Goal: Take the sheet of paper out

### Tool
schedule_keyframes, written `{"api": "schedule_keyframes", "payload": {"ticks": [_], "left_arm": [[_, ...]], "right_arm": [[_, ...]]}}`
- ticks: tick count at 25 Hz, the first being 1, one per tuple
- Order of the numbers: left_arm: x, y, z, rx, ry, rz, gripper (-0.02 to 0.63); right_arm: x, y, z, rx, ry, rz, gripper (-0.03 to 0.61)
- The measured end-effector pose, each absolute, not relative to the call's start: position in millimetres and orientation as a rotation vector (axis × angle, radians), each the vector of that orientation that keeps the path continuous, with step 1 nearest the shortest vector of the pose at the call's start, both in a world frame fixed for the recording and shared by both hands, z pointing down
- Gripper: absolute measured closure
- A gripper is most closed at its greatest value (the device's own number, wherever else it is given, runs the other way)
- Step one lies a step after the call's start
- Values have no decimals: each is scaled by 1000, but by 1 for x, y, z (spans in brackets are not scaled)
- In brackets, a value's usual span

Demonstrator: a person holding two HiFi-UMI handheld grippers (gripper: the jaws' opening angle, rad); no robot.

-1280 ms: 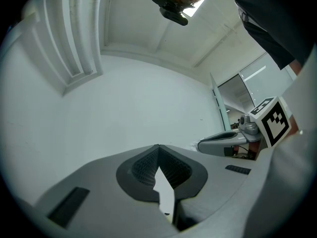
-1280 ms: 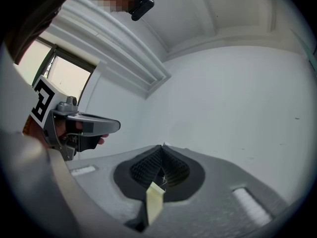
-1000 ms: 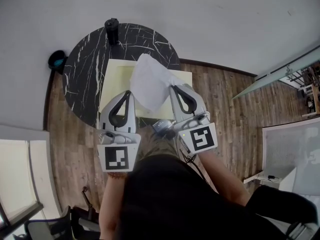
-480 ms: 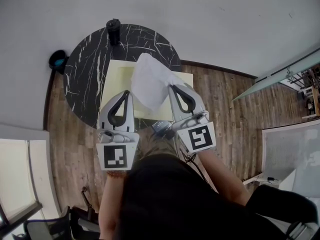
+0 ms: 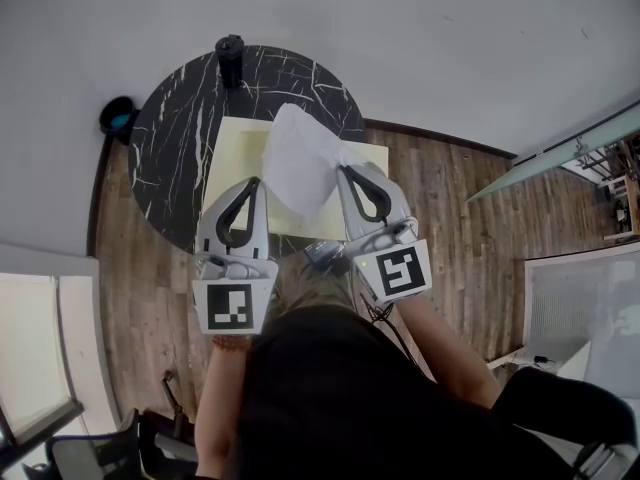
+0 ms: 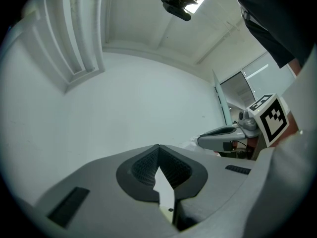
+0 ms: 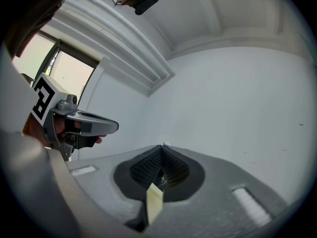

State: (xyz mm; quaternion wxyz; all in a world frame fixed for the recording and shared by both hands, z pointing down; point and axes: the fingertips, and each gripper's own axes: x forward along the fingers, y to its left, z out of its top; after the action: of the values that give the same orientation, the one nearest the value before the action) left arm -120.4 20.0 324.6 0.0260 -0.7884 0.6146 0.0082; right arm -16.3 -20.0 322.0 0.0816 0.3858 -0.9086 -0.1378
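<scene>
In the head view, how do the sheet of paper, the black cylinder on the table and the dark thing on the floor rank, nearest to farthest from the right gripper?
From the right gripper:
1. sheet of paper: at its tip, leftward.
2. black cylinder: at the far edge of the table.
3. dark thing: far left, beyond the table's rim.

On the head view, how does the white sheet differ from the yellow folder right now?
Colour: the white sheet is white, the yellow folder pale yellow. Pose: the sheet is lifted and curled, while the folder lies flat on the table. Extent: the folder shows wider than the sheet, one corner past the table's edge. Both are thin.
</scene>
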Motion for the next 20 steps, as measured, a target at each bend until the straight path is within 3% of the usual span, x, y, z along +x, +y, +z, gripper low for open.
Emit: {"api": "schedule_keyframes", "payload": {"ticks": [20], "left_arm": [[-122, 20, 333, -2427, 1918, -26, 615]], "right_arm": [[-12, -27, 330, 1158, -2715, -367, 581]]}}
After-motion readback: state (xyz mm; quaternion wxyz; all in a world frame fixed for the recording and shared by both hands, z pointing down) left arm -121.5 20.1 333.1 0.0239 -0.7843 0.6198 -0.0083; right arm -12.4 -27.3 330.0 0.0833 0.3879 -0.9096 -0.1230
